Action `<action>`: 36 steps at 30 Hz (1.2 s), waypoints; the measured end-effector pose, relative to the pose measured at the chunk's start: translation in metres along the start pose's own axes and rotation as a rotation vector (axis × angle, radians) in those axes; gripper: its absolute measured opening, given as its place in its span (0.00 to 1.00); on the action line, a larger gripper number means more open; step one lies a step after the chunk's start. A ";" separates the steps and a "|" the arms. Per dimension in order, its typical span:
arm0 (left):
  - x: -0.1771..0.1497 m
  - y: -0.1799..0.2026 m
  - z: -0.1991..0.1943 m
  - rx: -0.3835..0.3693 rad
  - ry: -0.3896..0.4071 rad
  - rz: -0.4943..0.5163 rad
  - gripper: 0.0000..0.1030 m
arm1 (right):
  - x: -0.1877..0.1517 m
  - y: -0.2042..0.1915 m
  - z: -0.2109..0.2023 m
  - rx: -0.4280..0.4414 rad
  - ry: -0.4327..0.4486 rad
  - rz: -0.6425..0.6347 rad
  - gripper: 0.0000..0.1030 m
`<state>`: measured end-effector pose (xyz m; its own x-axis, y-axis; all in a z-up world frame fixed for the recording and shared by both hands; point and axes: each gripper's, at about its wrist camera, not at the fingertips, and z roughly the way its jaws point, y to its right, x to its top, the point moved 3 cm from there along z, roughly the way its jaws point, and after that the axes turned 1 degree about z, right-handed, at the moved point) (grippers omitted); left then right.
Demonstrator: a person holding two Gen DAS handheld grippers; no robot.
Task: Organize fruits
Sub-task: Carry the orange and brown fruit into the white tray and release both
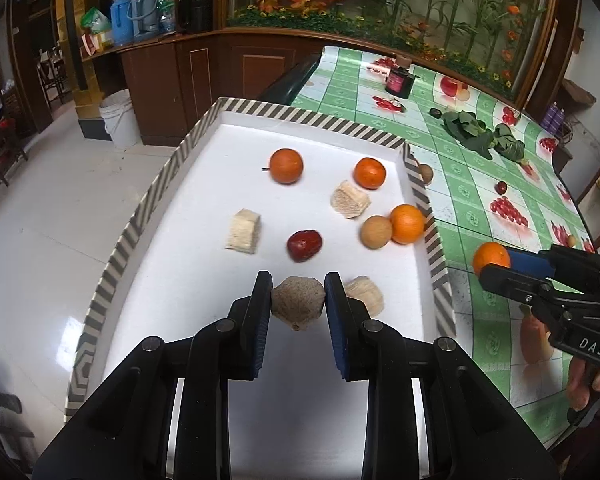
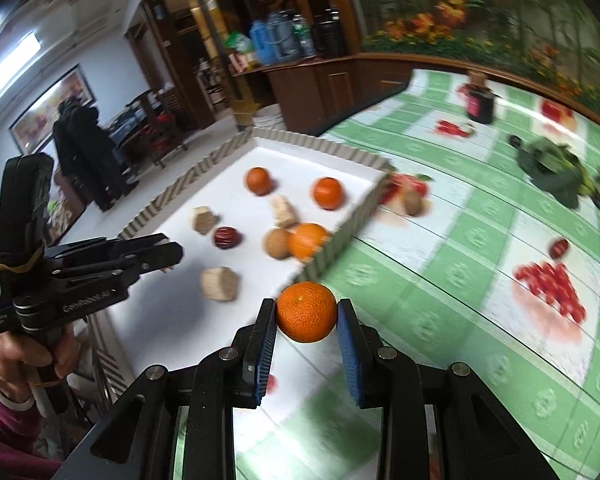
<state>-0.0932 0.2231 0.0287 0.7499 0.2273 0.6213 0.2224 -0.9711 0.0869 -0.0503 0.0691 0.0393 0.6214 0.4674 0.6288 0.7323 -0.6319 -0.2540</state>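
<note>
Step in hand: loading the white striped-rim tray [image 1: 204, 128]. Left gripper [image 1: 298, 292] pinches a rough brown fruit [image 1: 298, 300] above the tray. Right gripper [image 2: 306, 316] pinches a round orange tangerine [image 2: 306, 312] over the green-checked desk [image 2: 440, 280], just beside the rim. Next: carry the tangerine over the rim, then release.

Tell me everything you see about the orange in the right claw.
The orange is small, round and bright, with a dimpled peel and a pale stem dot on top. The right claw pinches it between its blue pads. It is held outside the tray, by its striped wall, over the green cloth.
</note>
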 end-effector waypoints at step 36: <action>-0.007 -0.019 0.020 0.045 -0.043 0.008 0.25 | 0.019 -0.049 0.083 0.012 -0.169 -0.223 0.29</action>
<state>-0.0904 0.2415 0.0074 0.7772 0.2237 0.5881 0.2437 -0.9687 0.0464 -0.0510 0.1603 0.0030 0.4813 0.6913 0.5390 0.8588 -0.4951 -0.1320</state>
